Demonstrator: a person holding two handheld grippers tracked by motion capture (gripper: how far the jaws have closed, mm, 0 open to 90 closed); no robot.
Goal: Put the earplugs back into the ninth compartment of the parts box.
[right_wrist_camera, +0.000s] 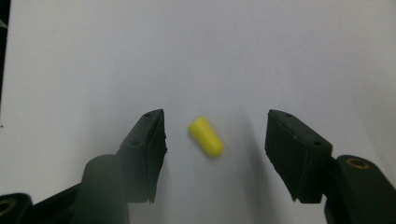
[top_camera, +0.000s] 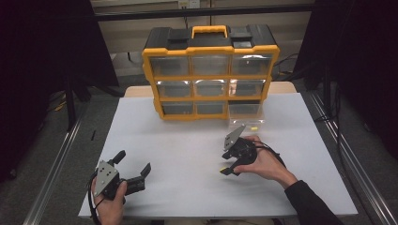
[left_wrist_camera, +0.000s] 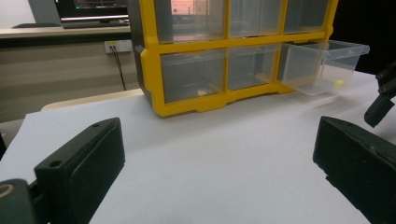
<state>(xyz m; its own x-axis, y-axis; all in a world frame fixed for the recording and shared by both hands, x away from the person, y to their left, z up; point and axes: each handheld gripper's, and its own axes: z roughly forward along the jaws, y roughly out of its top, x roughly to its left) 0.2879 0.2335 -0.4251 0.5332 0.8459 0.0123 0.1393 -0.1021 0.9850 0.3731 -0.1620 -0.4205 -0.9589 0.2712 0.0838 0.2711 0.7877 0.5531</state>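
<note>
drawer [left_wrist_camera: 322,65] pulled out: yellow piece [left_wrist_camera: 339,83] inside | left tongs [top_camera: 133,169] open | right tongs [right_wrist_camera: 215,140] open around earplug [right_wrist_camera: 206,136]

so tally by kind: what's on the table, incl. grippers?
Organizer: 1
Pulled-out clear drawer: 1
Yellow earplugs: 2, one between the right gripper's open jaws, one in the drawer
Grippers: 2, with the left gripper
Total: 6
</note>
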